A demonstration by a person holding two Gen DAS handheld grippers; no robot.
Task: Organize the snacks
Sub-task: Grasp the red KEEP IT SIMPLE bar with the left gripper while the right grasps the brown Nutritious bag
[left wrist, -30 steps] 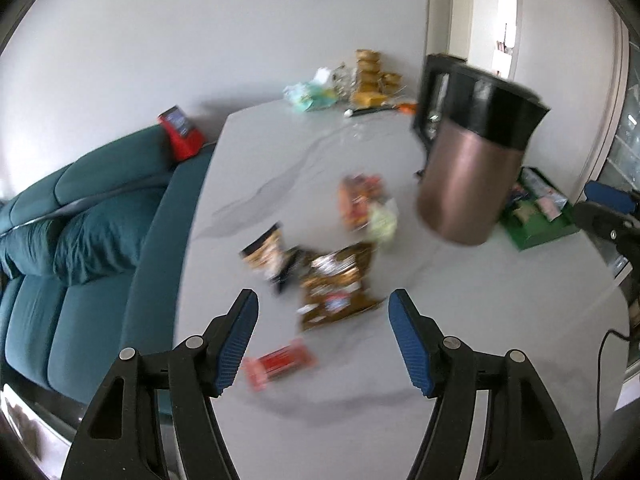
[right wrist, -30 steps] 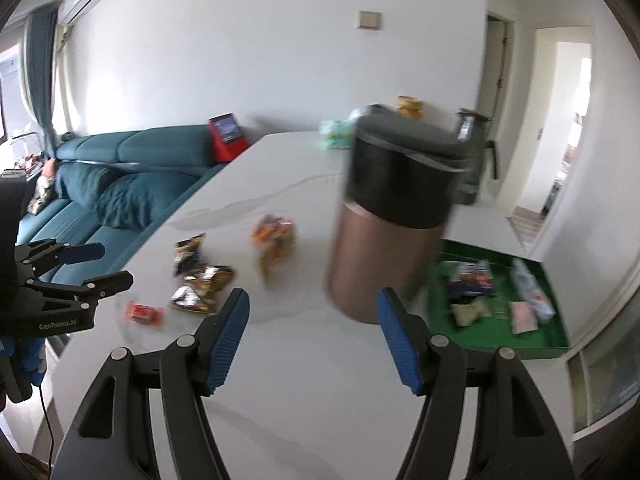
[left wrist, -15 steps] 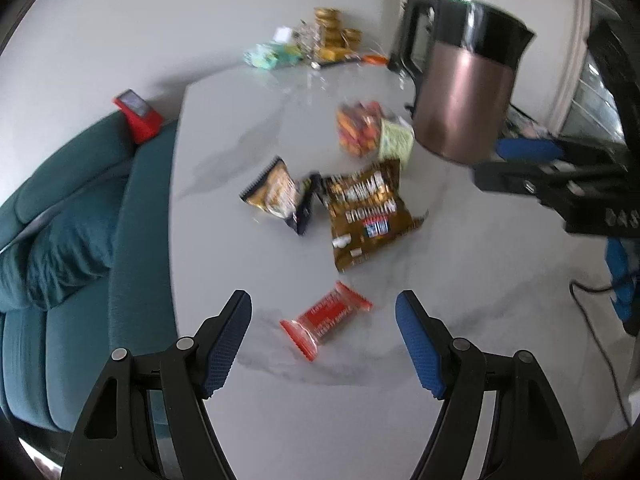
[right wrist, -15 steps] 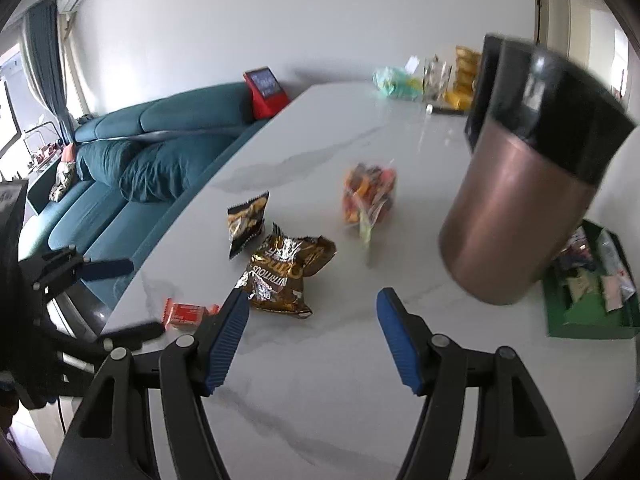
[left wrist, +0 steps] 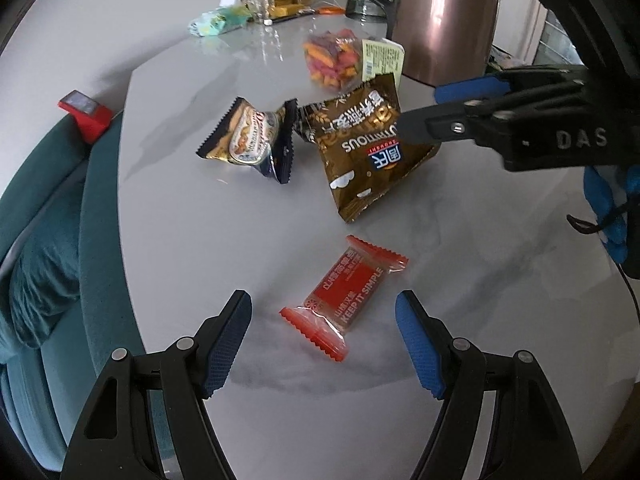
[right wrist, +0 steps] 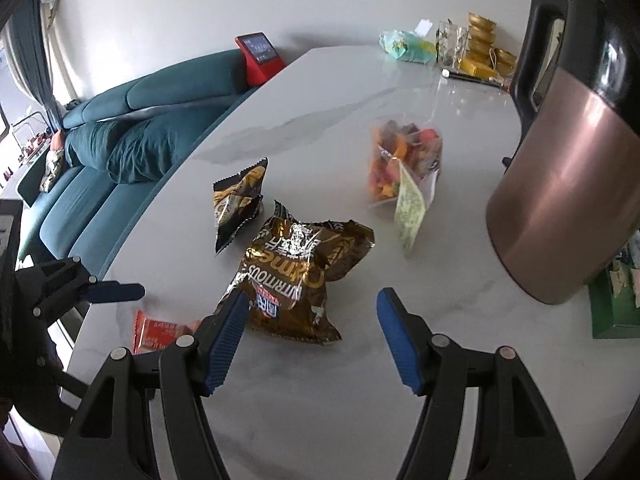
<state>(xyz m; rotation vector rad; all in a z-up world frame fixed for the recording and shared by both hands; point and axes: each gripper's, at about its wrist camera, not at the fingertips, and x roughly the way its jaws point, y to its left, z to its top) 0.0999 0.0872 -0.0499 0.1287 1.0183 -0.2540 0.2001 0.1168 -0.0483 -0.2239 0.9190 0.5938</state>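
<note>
White marble-patterned tabletop, glossy, grey-veined, curved edge.

Left gripper: black plastic arms, blue cross-hatched pads, jaws spread and empty, angled down at the table. Between and just ahead of its fingertips: flat red foil snack bar wrapper, clear serrated ends, lying diagonally, touching neither pad.

Further ahead of the left gripper: crinkled brown-and-gold foil snack bag, puffed, white lettering. To its left, touching it: small black-and-gold sachet, zigzag-cut edges.

Right gripper: same build, jaws spread, nothing pinched, tilted downward. The brown-and-gold bag lies just ahead of its fingertips, nearer the left pad. Beyond, to the right: clear plastic pouch of orange and pink sweets with a pale green paper label.

Far right of the right gripper: copper-toned metal kettle, black lid and handle, smooth sheen. Past it: green tray, contents unclear.

Left of the table: teal fabric sofa.
</note>
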